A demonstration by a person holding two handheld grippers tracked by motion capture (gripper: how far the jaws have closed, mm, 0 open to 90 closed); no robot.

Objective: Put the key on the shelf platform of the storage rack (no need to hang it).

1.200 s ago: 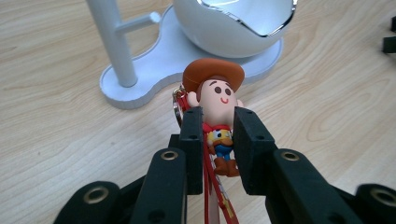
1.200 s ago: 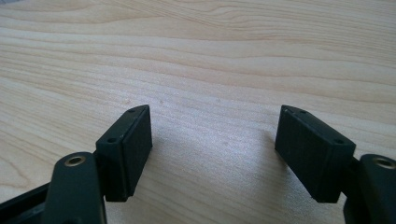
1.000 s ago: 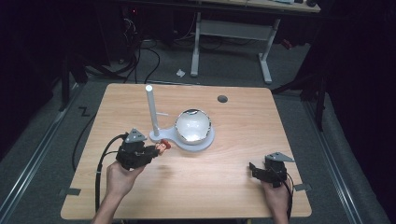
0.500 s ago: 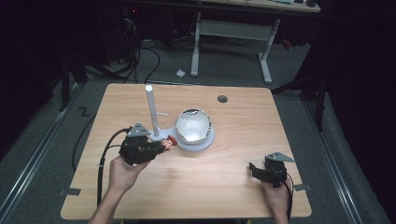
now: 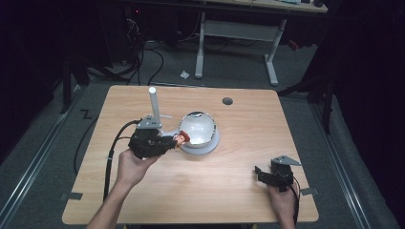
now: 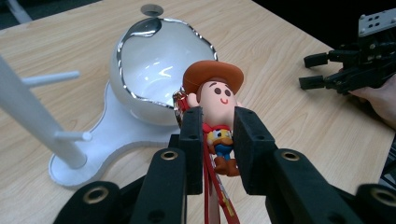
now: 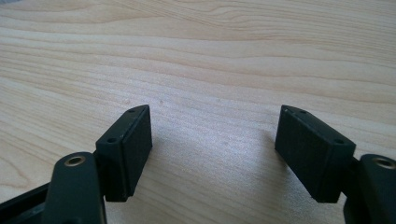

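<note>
Left tongs (image 6: 212, 140) clenched on a small cowboy figurine (image 6: 215, 109), pads squeezing its torso, head and brown hat standing proud above the tips. Judged light and rigid, likely smooth vinyl, so somewhat slippery; the torso is the sound place to grip, since the round head would squirt out. A red strap (image 6: 215, 186) hangs from it down between the jaws, limp, liable to snag.

Just beyond the tips: a glossy white bowl (image 6: 154, 70) with a silver rim, tilted open toward the tongs, on a white base with a pegged post (image 6: 32, 121) off to their left.

Right tongs (image 7: 212, 149) released, jaws wide over bare table (image 7: 210, 56), nothing between.

The left gripper view gives the pad contact and strap. The high view (image 5: 160, 143) shows the figurine off the table, short of the bowl, and the right tongs (image 5: 270, 176) well apart.
</note>
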